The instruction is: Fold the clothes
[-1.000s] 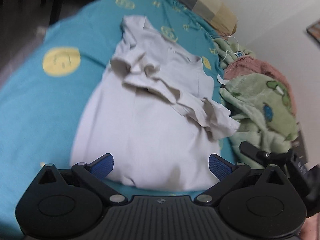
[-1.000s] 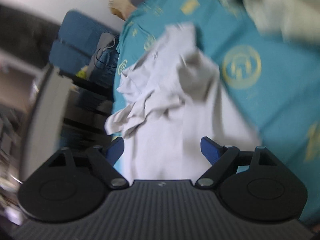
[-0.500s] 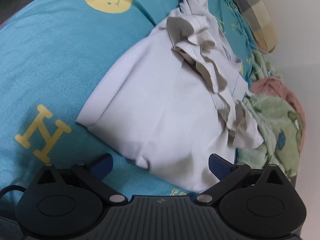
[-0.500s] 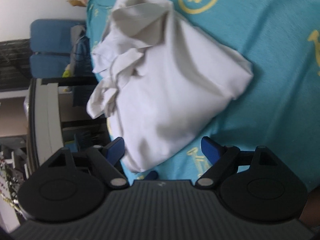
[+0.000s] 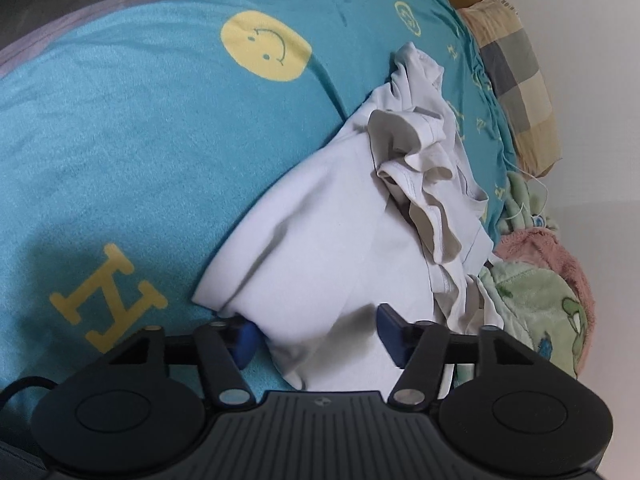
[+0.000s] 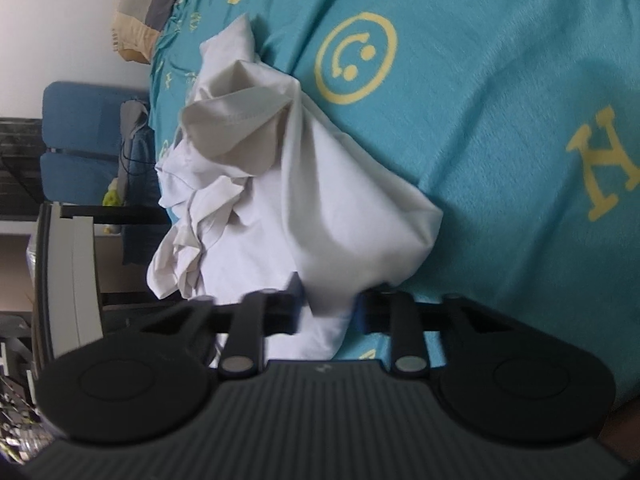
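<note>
Jaws over white shirt [image 5: 320, 240] on teal bedsheet [image 5: 140, 140], plaid pillow [image 5: 516, 68] beyond.

Shirt [image 5: 328, 240] on bed [image 5: 140, 140], pillow [image 5: 516, 80] behind it

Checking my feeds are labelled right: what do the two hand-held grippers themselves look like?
Both look alike. The left hand-held gripper and the right hand-held gripper each have a ribbed matte-black body, two round black discs, black linkage arms with silver pivot pins, and blue finger pads. A black cable shows at the left view's lower-left edge.
</note>
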Demonstrator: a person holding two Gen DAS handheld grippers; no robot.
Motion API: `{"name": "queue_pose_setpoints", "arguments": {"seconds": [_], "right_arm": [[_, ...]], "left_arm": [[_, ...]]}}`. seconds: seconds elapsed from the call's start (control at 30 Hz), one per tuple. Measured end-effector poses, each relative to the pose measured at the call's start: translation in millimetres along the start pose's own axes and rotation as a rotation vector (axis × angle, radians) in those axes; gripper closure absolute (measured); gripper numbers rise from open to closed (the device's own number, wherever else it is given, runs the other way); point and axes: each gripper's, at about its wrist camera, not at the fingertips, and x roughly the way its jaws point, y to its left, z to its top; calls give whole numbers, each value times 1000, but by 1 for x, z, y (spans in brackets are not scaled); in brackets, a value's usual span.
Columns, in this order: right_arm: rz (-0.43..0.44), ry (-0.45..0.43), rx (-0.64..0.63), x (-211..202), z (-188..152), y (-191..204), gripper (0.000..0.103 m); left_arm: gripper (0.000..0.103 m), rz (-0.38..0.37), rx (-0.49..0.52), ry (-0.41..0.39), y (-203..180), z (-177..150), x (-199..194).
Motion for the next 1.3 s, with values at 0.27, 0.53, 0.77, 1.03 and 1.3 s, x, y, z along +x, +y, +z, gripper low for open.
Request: {"name": "queue_pose_setpoints", "arguments": {"seconds": [0.27, 0.53, 0.77, 1.03, 1.3], "right_arm": [[95, -80, -80, -18, 5, 17, 92], [168, -159, -160, -54, 4, 40, 94], [189, -226, -221, -105, -23, 57, 95], [182, -253, -246, -174, -78, 42, 95], [184, -272, -267, -166, -56, 50, 95]], "left_arm": [[85, -55, 39, -96, -4, 2, -19], [92, -137, 132, -166, -38, -1, -64], [94, -188, 158, -186, -55, -24, -123], [94, -215, 200, -149, -42, -81, -198], [94, -202, 214, -137, -63, -62, -178]]}}
